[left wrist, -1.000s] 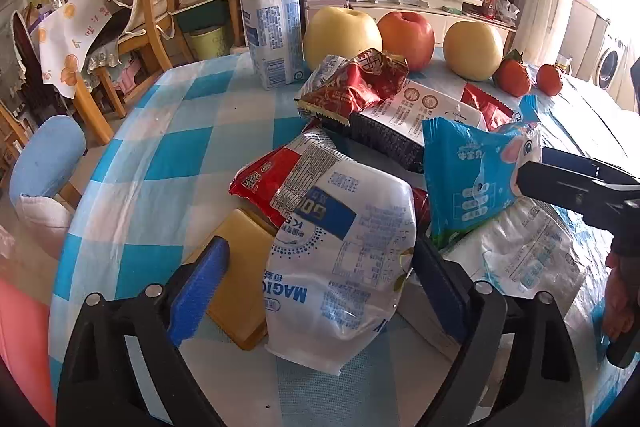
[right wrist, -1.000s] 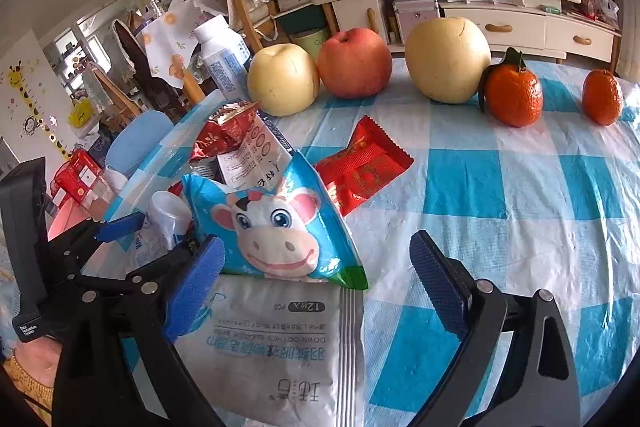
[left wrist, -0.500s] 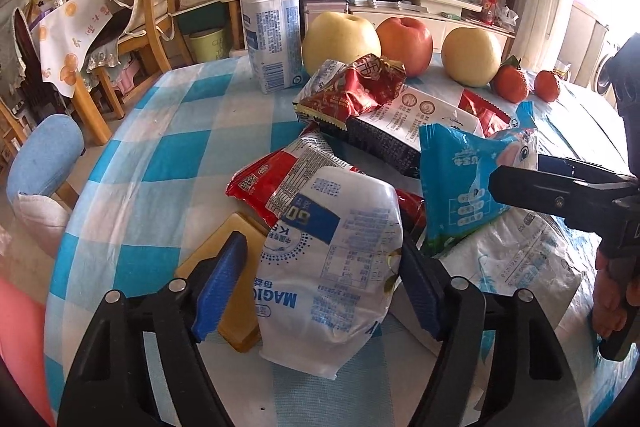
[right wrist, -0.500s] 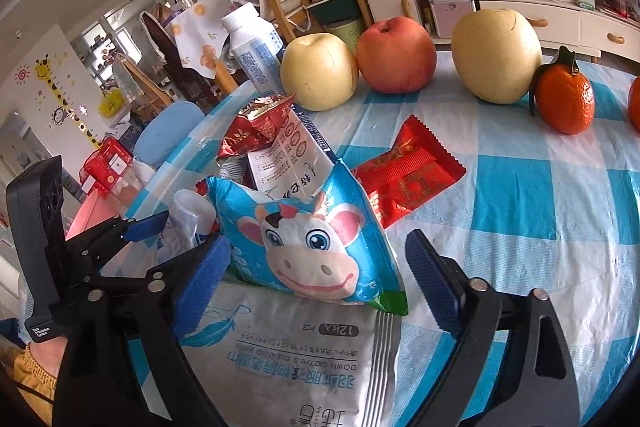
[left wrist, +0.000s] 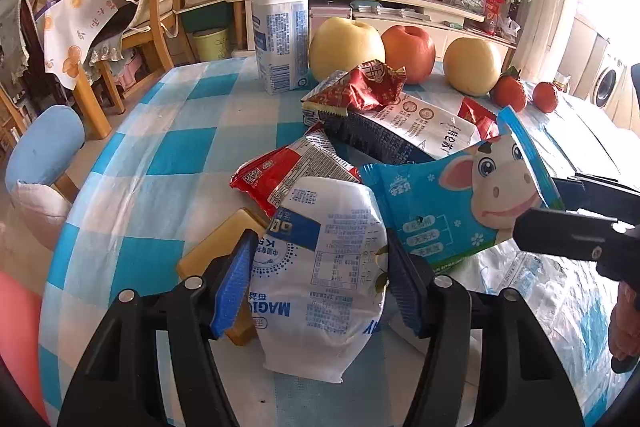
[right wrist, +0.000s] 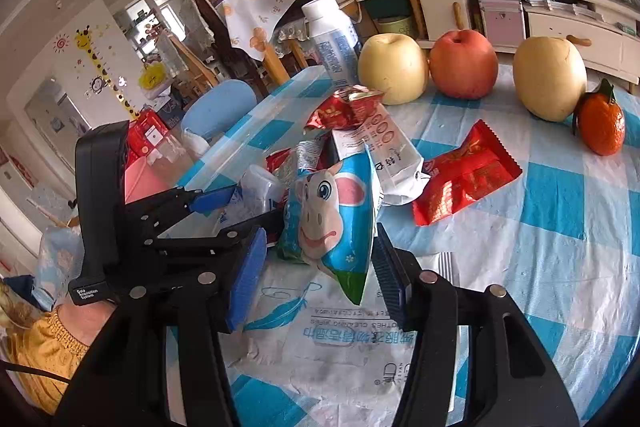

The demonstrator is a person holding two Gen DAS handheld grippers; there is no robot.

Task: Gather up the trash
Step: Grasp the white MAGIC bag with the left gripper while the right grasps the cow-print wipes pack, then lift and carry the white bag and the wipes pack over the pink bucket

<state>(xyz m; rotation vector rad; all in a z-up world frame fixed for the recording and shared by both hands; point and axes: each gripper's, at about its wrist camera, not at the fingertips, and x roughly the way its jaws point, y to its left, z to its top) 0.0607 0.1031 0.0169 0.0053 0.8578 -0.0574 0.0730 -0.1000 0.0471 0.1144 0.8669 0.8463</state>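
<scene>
Blue cow bag (right wrist: 334,215) now lifted off table (right wrist: 560,227), pinched in R gripper (right wrist: 316,279). L gripper (left wrist: 320,279) has narrowed onto white pouch (left wrist: 320,283); both pieces look ready to bin.

The white pouch (left wrist: 320,291) carries "MAGIC" in blue capitals, seen upside down, above a panel of small print too fine to read. The flat white packet (right wrist: 344,343) on the bench reads "CLOTHES CLEANING WIPES", inverted. A white label (right wrist: 88,294) on the left hand-held gripper (right wrist: 224,211) reads "Data Acquisition System".
</scene>
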